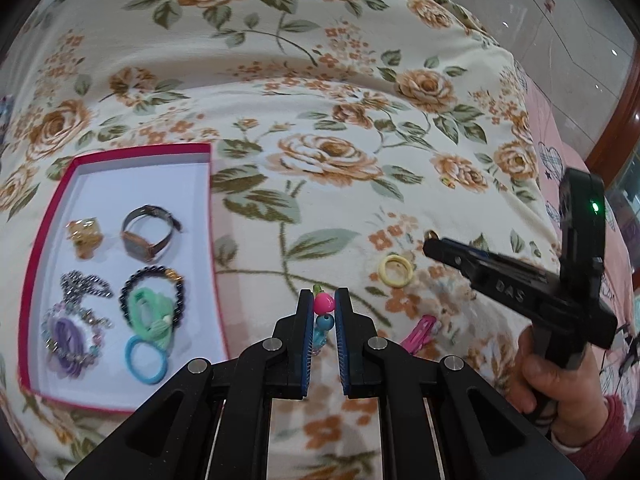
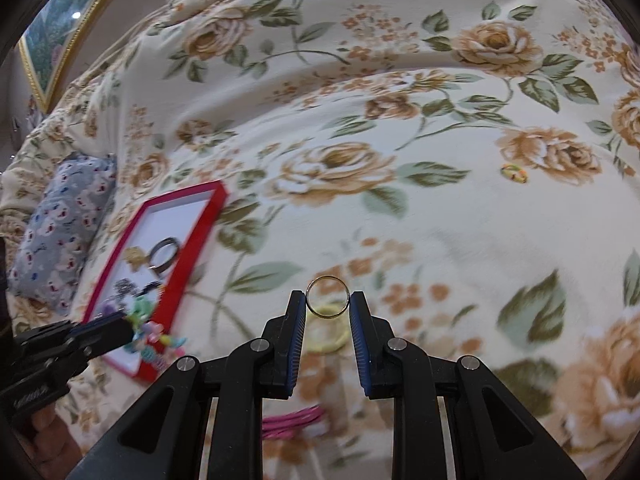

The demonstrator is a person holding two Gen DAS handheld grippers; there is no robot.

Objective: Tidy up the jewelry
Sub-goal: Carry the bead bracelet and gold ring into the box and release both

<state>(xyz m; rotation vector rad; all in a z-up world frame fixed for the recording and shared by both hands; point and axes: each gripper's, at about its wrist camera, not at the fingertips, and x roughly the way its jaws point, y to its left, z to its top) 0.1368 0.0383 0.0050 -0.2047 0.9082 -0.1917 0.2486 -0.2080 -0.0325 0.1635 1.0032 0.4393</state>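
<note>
Showing gold ring [image 2: 327, 297] pinched in right gripper [image 2: 328, 300], right view only

Each view is taken from just behind its own claw, looking forward and steeply down along the two fingers onto a flowered bedspread [image 1: 320, 80], seen from close by. In the left view, the red box [image 1: 60, 200] is seen left of the left claw [image 1: 324, 304] and the right claw [image 1: 432, 242] to its right. In the right view, the same box [image 2: 176, 276] and the left claw [image 2: 128, 330] are seen left of the right claw. The box, the bedspread and a yellow ring [image 1: 395, 271] are shared.
</note>
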